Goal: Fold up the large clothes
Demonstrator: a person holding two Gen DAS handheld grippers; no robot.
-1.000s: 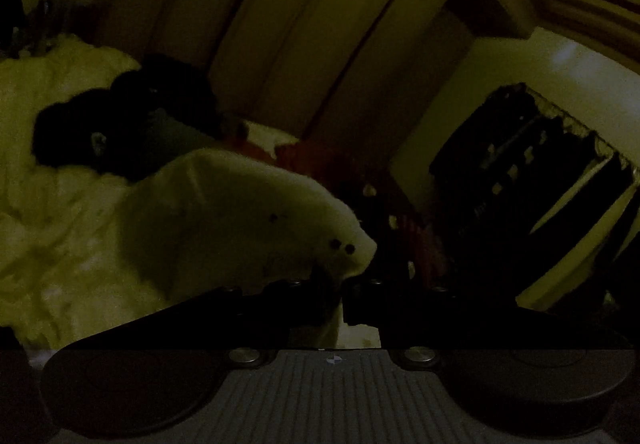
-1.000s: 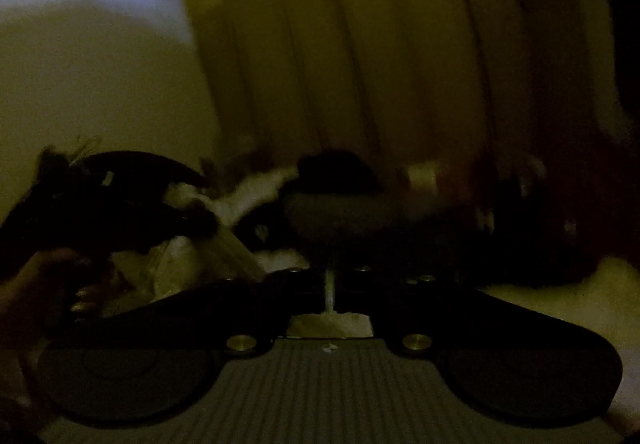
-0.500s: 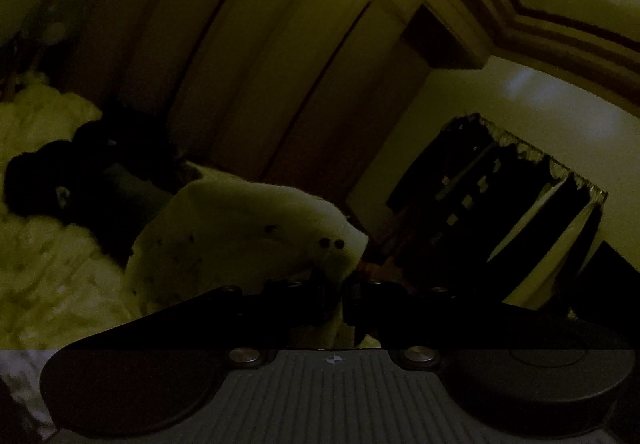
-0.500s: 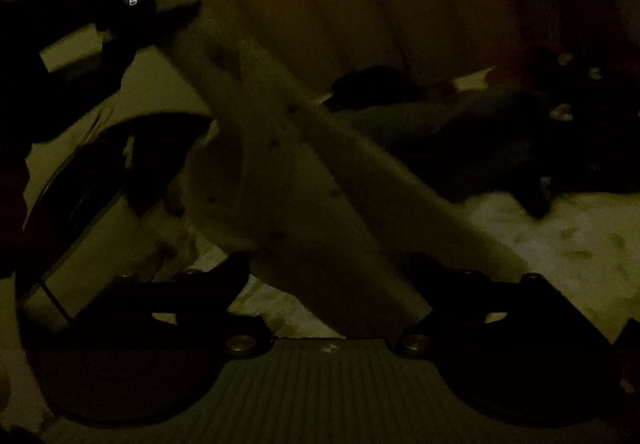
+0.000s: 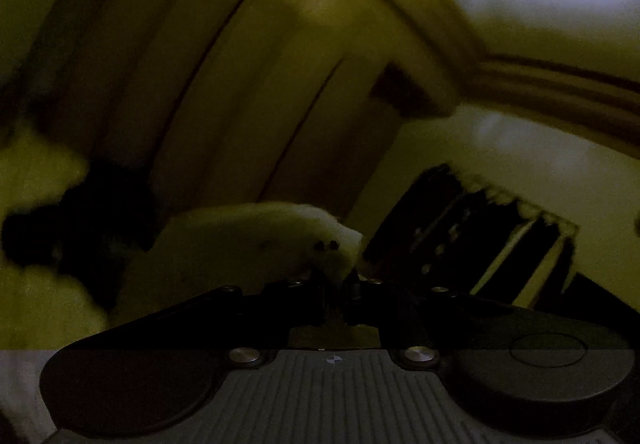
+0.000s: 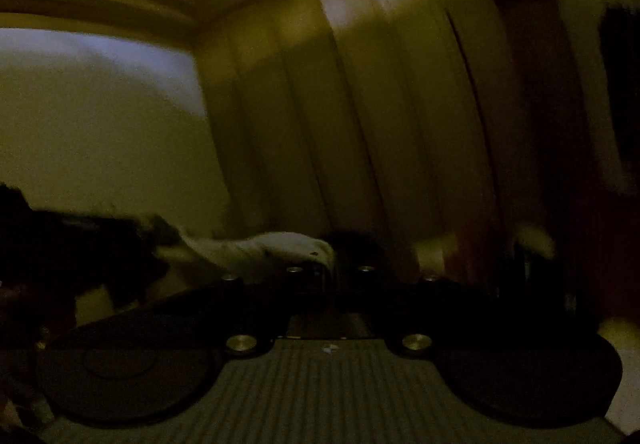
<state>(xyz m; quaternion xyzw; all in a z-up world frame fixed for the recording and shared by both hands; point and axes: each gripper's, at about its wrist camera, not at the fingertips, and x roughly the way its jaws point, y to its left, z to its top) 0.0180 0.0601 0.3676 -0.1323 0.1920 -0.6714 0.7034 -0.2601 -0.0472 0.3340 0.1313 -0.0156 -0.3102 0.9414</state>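
Mostly blurred, dim: both claws pinch the pale garment [image 5: 256,240].

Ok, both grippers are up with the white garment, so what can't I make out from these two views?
- White garment: lower part hidden behind the left gripper body; kind of garment unclear.
- Same garment, right wrist view: blurred and dark; the right gripper looks shut on its edge.
- Dark clothes on the bed: too dark to separate.
- Bed surface: out of frame below.
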